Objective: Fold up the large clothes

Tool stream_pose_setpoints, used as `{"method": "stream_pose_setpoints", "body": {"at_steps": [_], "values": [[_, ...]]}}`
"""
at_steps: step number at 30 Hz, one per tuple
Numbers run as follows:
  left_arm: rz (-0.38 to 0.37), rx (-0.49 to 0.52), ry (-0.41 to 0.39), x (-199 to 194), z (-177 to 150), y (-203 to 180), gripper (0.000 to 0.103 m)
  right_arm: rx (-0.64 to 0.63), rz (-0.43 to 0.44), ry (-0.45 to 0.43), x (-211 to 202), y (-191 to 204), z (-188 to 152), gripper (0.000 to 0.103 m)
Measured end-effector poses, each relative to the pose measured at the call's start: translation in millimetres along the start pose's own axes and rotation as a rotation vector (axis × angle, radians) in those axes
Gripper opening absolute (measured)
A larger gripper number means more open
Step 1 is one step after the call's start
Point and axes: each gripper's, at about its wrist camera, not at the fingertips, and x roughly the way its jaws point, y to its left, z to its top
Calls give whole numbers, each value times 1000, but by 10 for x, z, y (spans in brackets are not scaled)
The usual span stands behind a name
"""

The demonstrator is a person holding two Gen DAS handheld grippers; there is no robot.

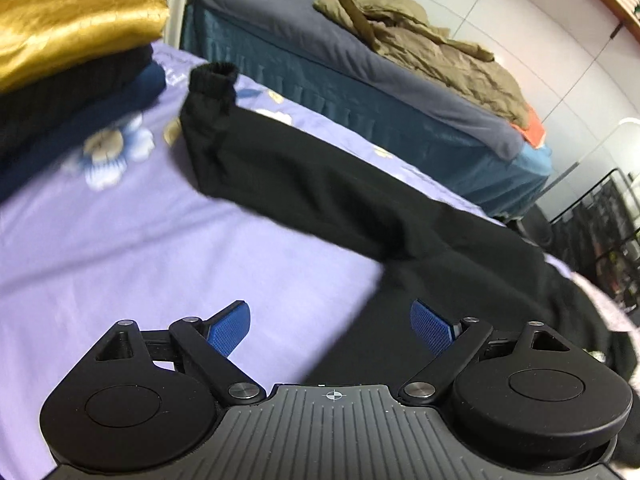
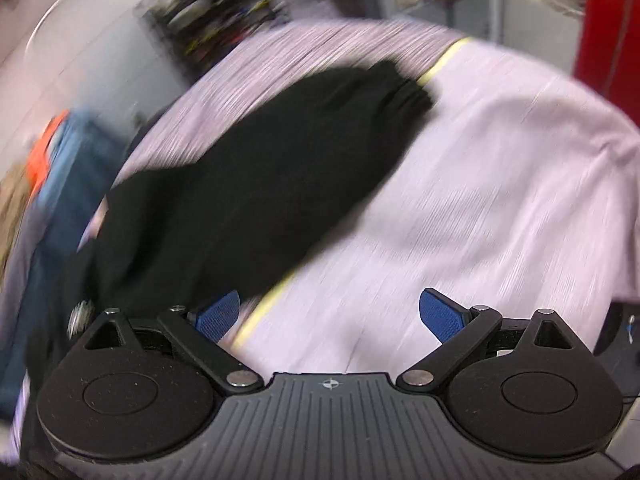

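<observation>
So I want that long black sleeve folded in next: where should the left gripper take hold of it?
Probably at the ribbed cuff of the long black sleeve, coming from its free far end. The cuff is thicker, lies at the tip on the purple floral sheet, and leads the fold. The left gripper is open.

Your garment [image 1: 360,208] is plain black, cuff ribbed, lying on a lilac sheet [image 1: 160,248] printed with blue-and-white flowers. At the bed's far left corner you have a stack: gold satin [image 1: 76,20] over black and navy folds. The neighbouring bed [image 1: 320,60] is grey above teal, carrying olive-tan cloth [image 1: 432,40]. Each claw's pads [image 1: 232,328] are blue.
</observation>
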Motion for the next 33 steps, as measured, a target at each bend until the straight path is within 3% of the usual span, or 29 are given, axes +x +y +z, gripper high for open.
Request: {"method": "stream_pose_setpoints", "body": {"at_steps": [4,7,9,11,12,15,17,18,19,20,24,29,33], "values": [[-10,-19,19,-140,-352,-409,103,120,-4,-50,301,-479,573,91],[-8,-13,41,-191,-581,-656,103,176,40,-50,525,-691,819,92],[-9,-17,55,-213,-715,-782,103,163,68,-106,571,-702,917,92],[-15,-8,72,-213,-812,-885,103,162,84,-140,601,-645,1006,83],[-15,3,79,-209,-842,-936,103,179,109,-150,622,-628,1053,83],[-15,46,86,-189,-886,-1084,103,224,119,-104,765,-592,1191,86],[-23,60,88,-164,-899,-1146,103,228,116,-123,788,-566,1224,73],[-31,63,92,-149,-903,-1172,103,210,118,-137,779,-545,1255,44],[-36,65,98,-126,-905,-1196,103,188,107,-145,768,-527,1286,25],[-40,69,104,-101,-909,-1218,103,177,94,-143,772,-532,1314,20],[-56,70,121,-2,-901,-1275,103,161,118,-143,650,-553,1400,16],[-90,81,135,91,-856,-1335,103,45,137,-359,-31,-421,1698,14],[-117,87,140,156,-831,-1386,103,66,109,-482,-397,-522,2079,14]]}}
